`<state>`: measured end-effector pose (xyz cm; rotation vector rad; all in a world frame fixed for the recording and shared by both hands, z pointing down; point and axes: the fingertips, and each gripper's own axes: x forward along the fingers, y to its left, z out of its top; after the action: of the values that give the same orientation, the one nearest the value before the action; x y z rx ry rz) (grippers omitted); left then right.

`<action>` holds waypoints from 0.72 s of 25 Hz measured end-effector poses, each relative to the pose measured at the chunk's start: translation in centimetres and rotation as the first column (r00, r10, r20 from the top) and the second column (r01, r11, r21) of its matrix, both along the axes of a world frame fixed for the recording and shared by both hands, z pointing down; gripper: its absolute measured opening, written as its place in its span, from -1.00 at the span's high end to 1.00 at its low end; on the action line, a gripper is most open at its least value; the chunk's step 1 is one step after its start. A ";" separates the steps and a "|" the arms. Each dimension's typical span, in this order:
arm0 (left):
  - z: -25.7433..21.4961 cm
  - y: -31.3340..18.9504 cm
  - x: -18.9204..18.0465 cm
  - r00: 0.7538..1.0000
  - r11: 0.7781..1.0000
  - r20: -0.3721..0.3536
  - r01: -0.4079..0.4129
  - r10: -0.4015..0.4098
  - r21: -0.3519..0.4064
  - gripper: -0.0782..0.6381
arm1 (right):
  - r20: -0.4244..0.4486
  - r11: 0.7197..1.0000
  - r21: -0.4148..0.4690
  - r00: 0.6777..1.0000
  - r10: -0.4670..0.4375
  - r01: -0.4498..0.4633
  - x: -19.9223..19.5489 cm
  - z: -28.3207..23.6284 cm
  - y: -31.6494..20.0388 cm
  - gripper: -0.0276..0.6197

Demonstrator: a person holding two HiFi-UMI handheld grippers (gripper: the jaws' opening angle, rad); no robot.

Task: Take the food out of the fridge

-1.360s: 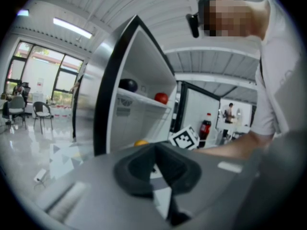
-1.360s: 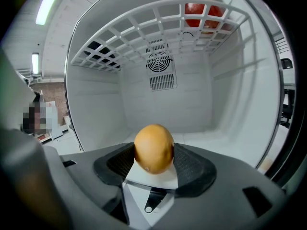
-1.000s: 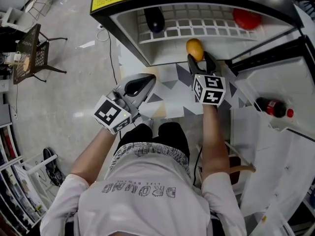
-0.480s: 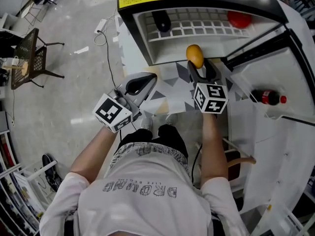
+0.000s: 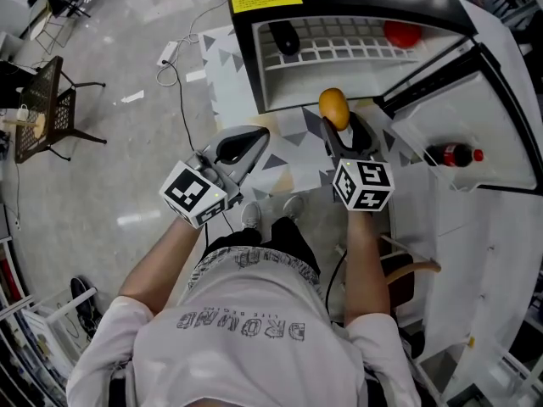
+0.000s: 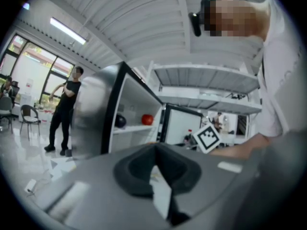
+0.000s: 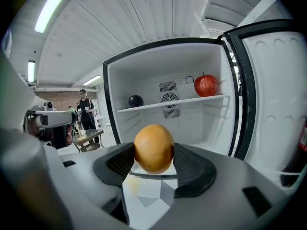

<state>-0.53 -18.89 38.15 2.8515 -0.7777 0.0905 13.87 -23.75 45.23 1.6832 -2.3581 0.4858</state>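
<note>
Glossy grey floor point(image 5: 102, 193), dark chair point(image 5: 40, 113) far left, triangle-patterned mat point(image 5: 218, 66), ribbed ceiling point(image 7: 144, 13) with strip light point(image 7: 48, 11).

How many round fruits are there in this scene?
3. A smooth orange fruit is clamped in the right gripper; a shiny red apple sits at the right of the white fridge shelf; a dark round fruit sits at its left. More may be hidden lower down.

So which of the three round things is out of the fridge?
The orange one, clamped in the right gripper; the red apple and dark ball sit on the shelf.
</note>
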 end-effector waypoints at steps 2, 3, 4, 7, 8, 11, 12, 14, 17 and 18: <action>-0.2 0.2 -0.4 1.000 1.000 -0.005 -0.003 0.003 0.001 0.76 | 0.010 1.000 0.007 1.000 0.004 -0.004 -0.4 -0.7 0.6 0.14; -0.3 0.3 -0.7 1.000 1.000 -0.002 -0.005 0.006 0.005 0.76 | 0.015 1.000 0.012 1.000 0.005 -0.006 -0.6 -1.0 0.9 0.14; -0.5 0.5 -0.8 1.000 1.000 0.001 -0.009 0.009 0.009 0.76 | 0.018 1.000 0.016 1.000 0.006 -0.007 -0.8 -1.3 1.2 0.14; -0.7 0.8 -1.4 1.000 1.000 -0.001 -0.015 0.015 0.014 0.76 | 0.023 0.999 0.030 1.000 0.011 -0.012 -1.4 -2.3 2.1 0.14; -0.8 0.8 -1.6 1.000 1.000 -0.004 -0.017 0.017 0.015 0.76 | 0.026 0.999 0.034 1.000 0.013 -0.014 -1.6 -2.6 2.4 0.14; -1.2 1.1 -2.0 1.000 1.000 -0.011 -0.024 0.024 0.020 0.76 | 0.037 0.999 0.045 0.999 0.015 -0.017 -2.1 -3.6 3.3 0.14; -1.3 1.2 -2.1 1.000 0.999 -0.012 -0.026 0.027 0.023 0.76 | 0.039 0.999 0.048 0.999 0.016 -0.018 -2.3 -3.9 3.5 0.14; -1.6 1.3 -2.2 0.999 0.999 -0.013 -0.032 0.033 0.027 0.76 | 0.043 0.998 0.052 0.999 0.019 -0.021 -2.6 -4.3 4.0 0.14; -1.9 1.4 -2.3 0.999 0.999 -0.024 -0.039 0.040 0.032 0.76 | 0.050 0.998 0.059 0.999 0.022 -0.025 -2.8 -5.0 4.7 0.14; -1.9 1.5 -2.3 0.999 0.999 -0.028 -0.042 0.043 0.034 0.76 | 0.052 0.998 0.059 0.998 0.022 -0.025 -2.9 -5.1 5.0 0.14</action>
<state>-2.88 -17.40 36.22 2.8940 -0.7201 0.0425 10.97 -18.80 40.14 1.7469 -2.4140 0.4723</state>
